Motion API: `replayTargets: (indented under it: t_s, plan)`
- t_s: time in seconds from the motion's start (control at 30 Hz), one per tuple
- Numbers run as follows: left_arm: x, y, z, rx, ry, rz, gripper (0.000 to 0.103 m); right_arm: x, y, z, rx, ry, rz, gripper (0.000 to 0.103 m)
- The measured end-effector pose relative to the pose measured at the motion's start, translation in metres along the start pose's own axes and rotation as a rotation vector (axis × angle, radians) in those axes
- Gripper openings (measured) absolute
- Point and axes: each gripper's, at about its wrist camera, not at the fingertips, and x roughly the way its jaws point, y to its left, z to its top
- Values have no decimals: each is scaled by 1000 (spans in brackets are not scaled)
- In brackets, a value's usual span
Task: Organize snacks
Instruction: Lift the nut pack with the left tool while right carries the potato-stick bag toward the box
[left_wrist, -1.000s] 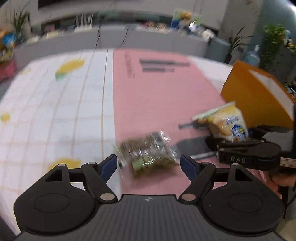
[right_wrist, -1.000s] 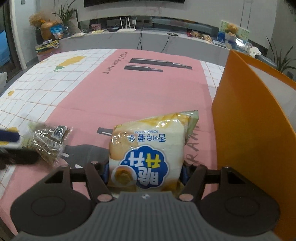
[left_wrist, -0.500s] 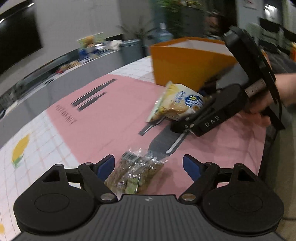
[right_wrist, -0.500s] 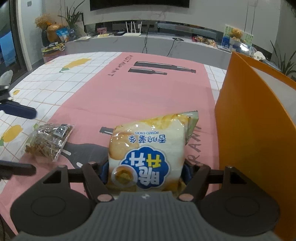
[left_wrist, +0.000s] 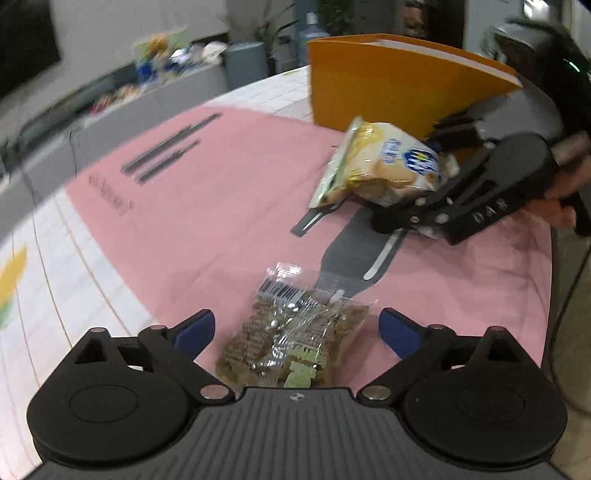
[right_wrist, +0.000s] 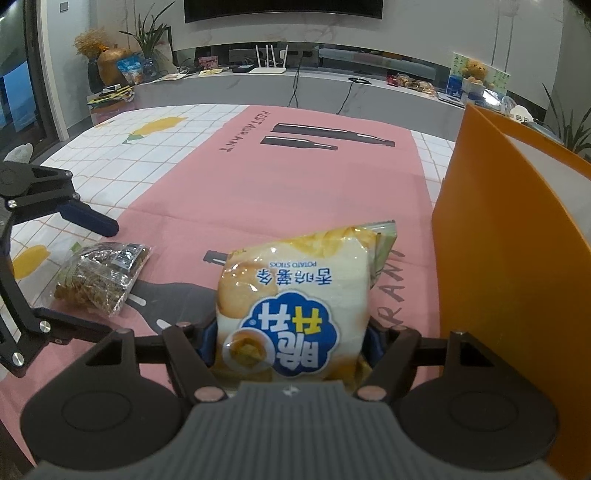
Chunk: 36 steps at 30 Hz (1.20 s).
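Left wrist view: the left hand-held gripper (left_wrist: 296, 328) is spread wide, its blue fingertips (left_wrist: 194, 328) on either side of a clear bag (left_wrist: 291, 332) of brown snacks without touching it. The bag lies flat on the pink cloth (left_wrist: 207, 221) covering the surface, its barcode end pointing away. Farther off to the right, the right hand-held gripper (left_wrist: 424, 206) pinches a yellow chips bag (left_wrist: 380, 166), held above the cloth. Behind that stands an orange box (left_wrist: 388, 81), open at the top.

Right wrist view: the right hand-held gripper (right_wrist: 291, 343) is pressed against both sides of the chips bag (right_wrist: 295, 306), whose blue label reads upside down. The orange box (right_wrist: 509, 258) rises just beside it on the right. To the left, the clear bag (right_wrist: 101, 277) rests on the cloth (right_wrist: 295, 192), between the open fingers of the left hand-held gripper (right_wrist: 79, 273).
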Motion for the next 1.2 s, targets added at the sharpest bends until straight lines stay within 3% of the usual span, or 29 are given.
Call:
replayTargets:
  t_s: [0.03, 0.1, 0.13, 0.2, 0.33, 0.5, 0.57, 0.87, 1.0, 1.2]
  plan:
    - [1, 5, 0, -55, 13, -19, 103, 0, 0, 0, 1, 0, 0, 71]
    - [0, 4, 2, -90, 8, 30, 103, 0, 0, 0, -2, -1, 1, 71]
    - [-2, 2, 2, -112, -4, 39, 91, 0, -1, -1, -2, -4, 5, 71]
    - [-2, -3, 5, -141, -25, 93, 83, 0, -1, -2, -6, -9, 6, 71]
    - [0, -3, 17, -301, 17, 182, 64, -1, 1, -2, -1, -4, 1, 69]
    - [5, -15, 23, -455, 4, 320, 59, -5, 5, -1, 17, 4, -10, 66]
    - [5, -22, 25, -468, 0, 354, 56, -6, 5, -2, 22, 0, -15, 64]
    - [0, -46, 25, -576, -63, 304, 50, -35, 3, -6, 69, -98, 19, 63]
    - [-3, -51, 22, -581, -69, 313, 50, -45, 1, -7, 66, -105, 26, 62]
    - [-7, -47, 21, -607, -103, 263, 49, -55, 0, -14, 69, -111, 32, 62]
